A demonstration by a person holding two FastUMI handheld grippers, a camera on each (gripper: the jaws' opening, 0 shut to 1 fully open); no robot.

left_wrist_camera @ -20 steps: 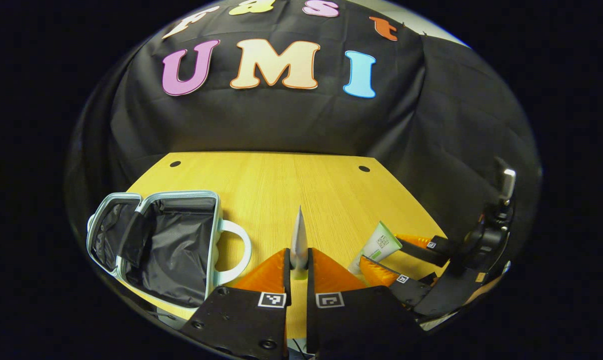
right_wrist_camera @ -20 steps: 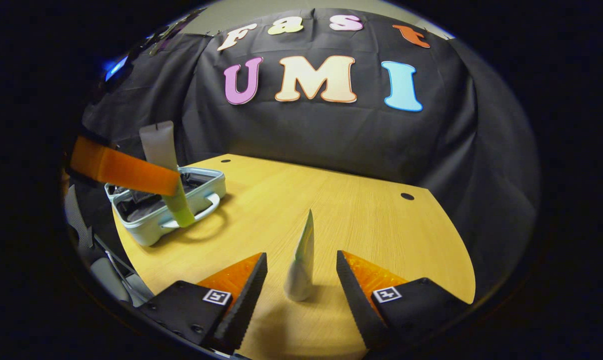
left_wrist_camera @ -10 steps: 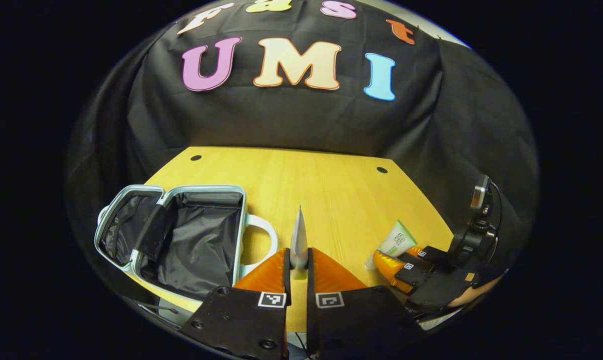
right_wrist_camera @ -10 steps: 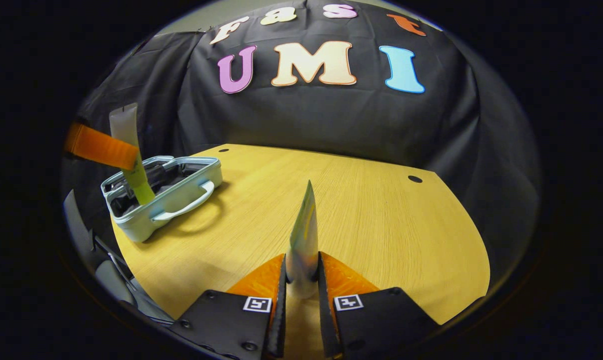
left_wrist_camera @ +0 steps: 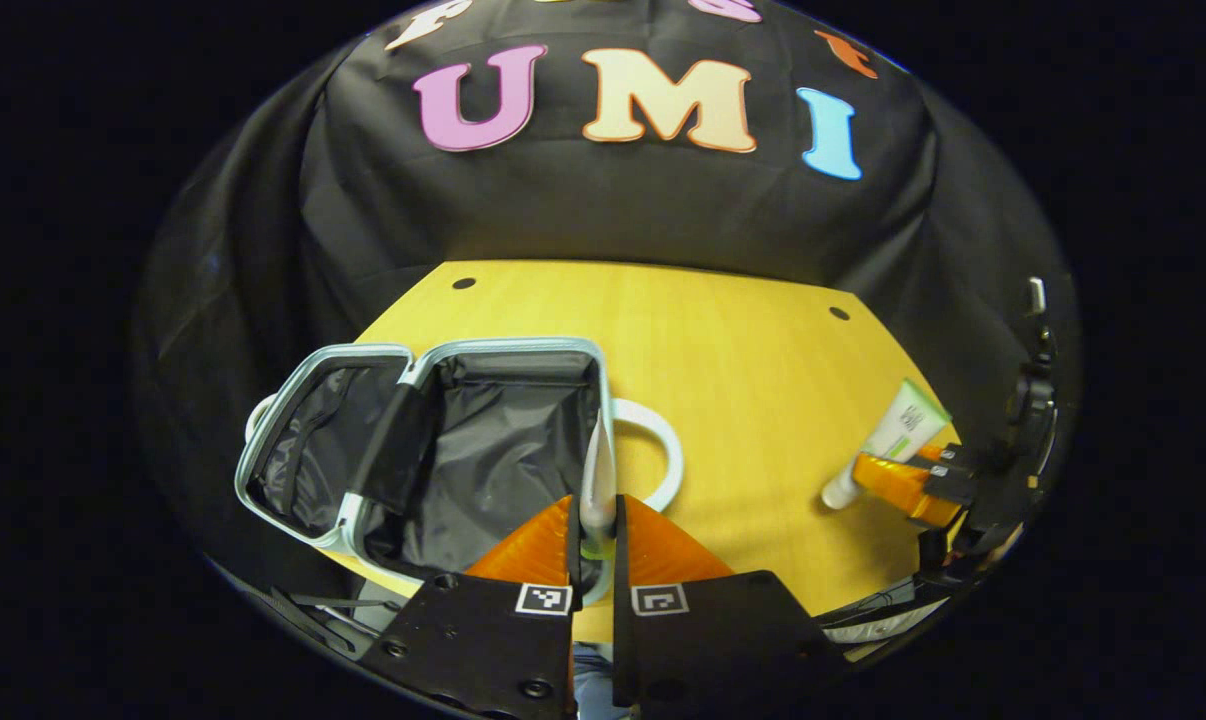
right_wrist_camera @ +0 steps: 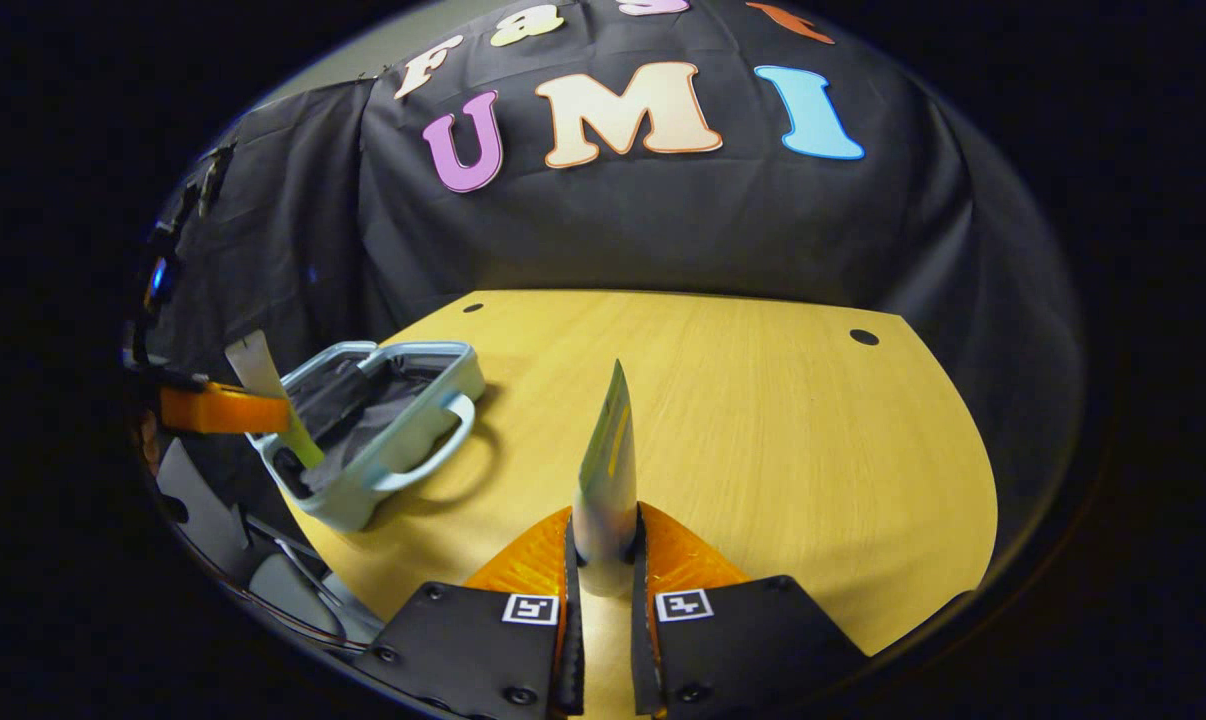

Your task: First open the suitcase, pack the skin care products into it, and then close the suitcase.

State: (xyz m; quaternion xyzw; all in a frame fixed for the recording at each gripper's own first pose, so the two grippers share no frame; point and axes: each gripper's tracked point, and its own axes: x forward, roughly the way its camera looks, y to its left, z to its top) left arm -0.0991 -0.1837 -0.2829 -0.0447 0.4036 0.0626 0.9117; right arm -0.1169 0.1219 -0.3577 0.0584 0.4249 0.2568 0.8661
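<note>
The pale blue suitcase [left_wrist_camera: 603, 365] lies open on the wooden table [left_wrist_camera: 753, 350], its black lining showing. My left gripper [left_wrist_camera: 596, 505] is shut on a grey tube [left_wrist_camera: 597, 455] with a yellow-green cap, held upright over the suitcase's near right corner. In the right gripper view the same tube [right_wrist_camera: 255, 365] dips cap-down into the suitcase [right_wrist_camera: 458, 375], held by the left gripper [right_wrist_camera: 225, 410]. My right gripper [right_wrist_camera: 603, 515] is shut on a white and green tube [right_wrist_camera: 609, 450], seen edge-on. In the left gripper view that tube [left_wrist_camera: 903, 425] sits tilted at the table's right edge in the right gripper [left_wrist_camera: 888, 480].
The suitcase's white handle [left_wrist_camera: 663, 455] points toward the table's middle. Two dark holes [left_wrist_camera: 464, 283] [left_wrist_camera: 839, 313] mark the table's far corners. Black cloth walls close the back and sides. Cables [right_wrist_camera: 298, 565] hang below the near left edge.
My left gripper carried its tube leftward until it is over the open suitcase. My right gripper, open around the white and green tube a second ago, has shut on it and lifted it.
</note>
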